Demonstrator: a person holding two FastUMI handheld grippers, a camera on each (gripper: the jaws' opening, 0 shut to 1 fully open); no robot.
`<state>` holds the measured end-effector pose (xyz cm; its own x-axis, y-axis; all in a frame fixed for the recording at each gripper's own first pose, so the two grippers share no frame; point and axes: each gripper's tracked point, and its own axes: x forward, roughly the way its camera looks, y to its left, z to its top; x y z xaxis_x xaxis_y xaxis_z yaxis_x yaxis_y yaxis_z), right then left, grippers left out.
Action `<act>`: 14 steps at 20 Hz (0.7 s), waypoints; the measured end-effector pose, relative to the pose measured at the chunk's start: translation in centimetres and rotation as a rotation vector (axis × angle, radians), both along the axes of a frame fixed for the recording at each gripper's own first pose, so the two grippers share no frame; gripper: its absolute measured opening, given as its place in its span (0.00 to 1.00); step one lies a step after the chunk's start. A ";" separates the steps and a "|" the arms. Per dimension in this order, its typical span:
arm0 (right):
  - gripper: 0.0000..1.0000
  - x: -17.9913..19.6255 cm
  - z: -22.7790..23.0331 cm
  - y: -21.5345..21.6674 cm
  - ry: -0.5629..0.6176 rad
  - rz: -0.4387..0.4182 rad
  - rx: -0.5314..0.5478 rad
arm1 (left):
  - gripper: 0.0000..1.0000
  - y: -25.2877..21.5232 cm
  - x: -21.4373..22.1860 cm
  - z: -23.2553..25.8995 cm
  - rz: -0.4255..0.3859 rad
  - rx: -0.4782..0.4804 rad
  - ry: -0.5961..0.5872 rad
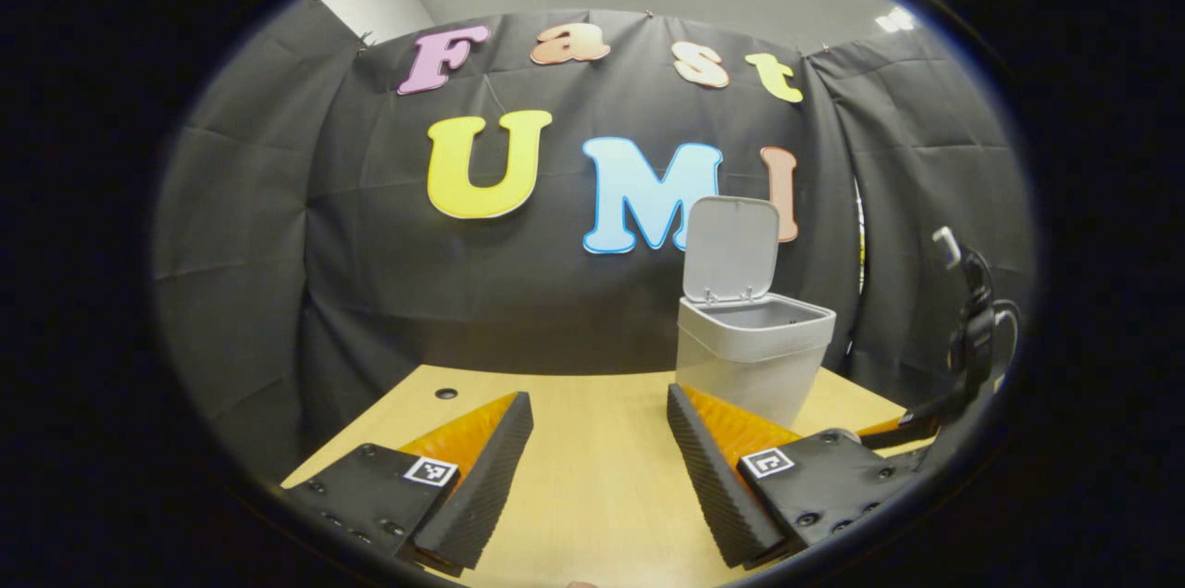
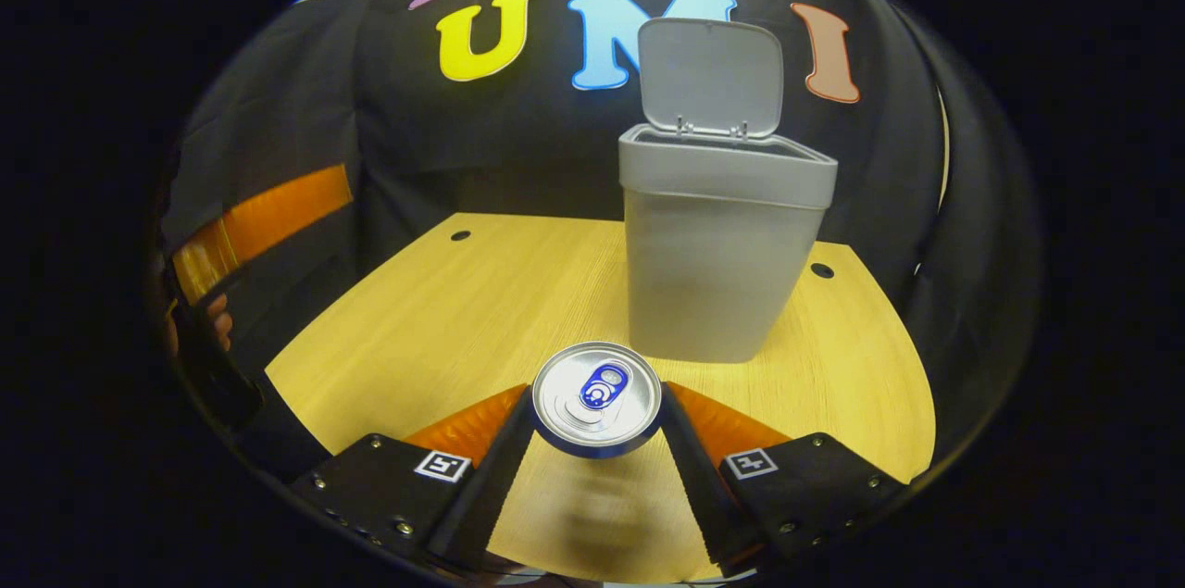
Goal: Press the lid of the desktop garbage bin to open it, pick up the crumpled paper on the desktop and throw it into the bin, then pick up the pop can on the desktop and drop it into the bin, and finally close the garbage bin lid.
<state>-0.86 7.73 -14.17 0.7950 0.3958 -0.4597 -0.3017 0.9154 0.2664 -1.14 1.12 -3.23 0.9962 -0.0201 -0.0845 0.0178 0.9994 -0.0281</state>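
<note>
The grey desktop bin [image 2: 713, 264] stands on the wooden table with its lid [image 2: 711, 77] raised upright at the back. In the right gripper view my right gripper [image 2: 597, 417] is shut on the pop can [image 2: 597, 398], which I see from its silver top with the pull tab; the can sits just in front of the bin. In the left gripper view my left gripper [image 1: 600, 435] is open with nothing between its fingers, and the bin [image 1: 750, 356] with its open lid [image 1: 731, 250] stands ahead to the right. The other gripper [image 1: 963, 356] shows at the far right edge.
The wooden table [image 2: 444, 310] has small round holes near its far corners [image 2: 460, 235]. Black cloth walls close the booth behind and on both sides. The other gripper and a hand [image 2: 218, 319] show at the left of the right gripper view.
</note>
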 end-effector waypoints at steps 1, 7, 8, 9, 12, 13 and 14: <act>0.84 0.4 1.0 -0.5 -0.019 -0.013 0.012 | 1.00 -0.1 0.0 0.1 0.000 0.001 -0.001; 0.81 2.9 7.0 -3.3 -0.156 -0.082 0.059 | 0.95 -0.1 0.3 0.2 0.005 0.006 -0.006; 0.84 3.3 8.0 -3.6 -0.180 -0.091 0.069 | 0.95 -0.1 0.3 0.2 0.005 0.003 -0.007; 0.84 3.8 8.8 -4.0 -0.198 -0.101 0.073 | 0.95 -0.2 0.4 0.2 0.005 -0.001 -0.008; 0.84 5.2 10.8 -4.8 -0.246 -0.123 0.083 | 1.00 -0.3 0.6 0.3 0.010 0.000 -0.013; 0.84 5.7 11.3 -4.9 -0.259 -0.129 0.087 | 1.00 -0.3 0.7 0.3 0.011 -0.001 -0.015; 0.84 6.0 11.7 -5.0 -0.270 -0.132 0.090 | 0.95 -0.4 0.8 0.4 0.010 -0.004 -0.018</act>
<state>5.13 2.69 -2.45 0.9309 0.3104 -0.1923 -0.2528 0.9278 0.2743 -0.37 0.76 -2.83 0.9977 -0.0103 -0.0670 0.0082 0.9995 -0.0317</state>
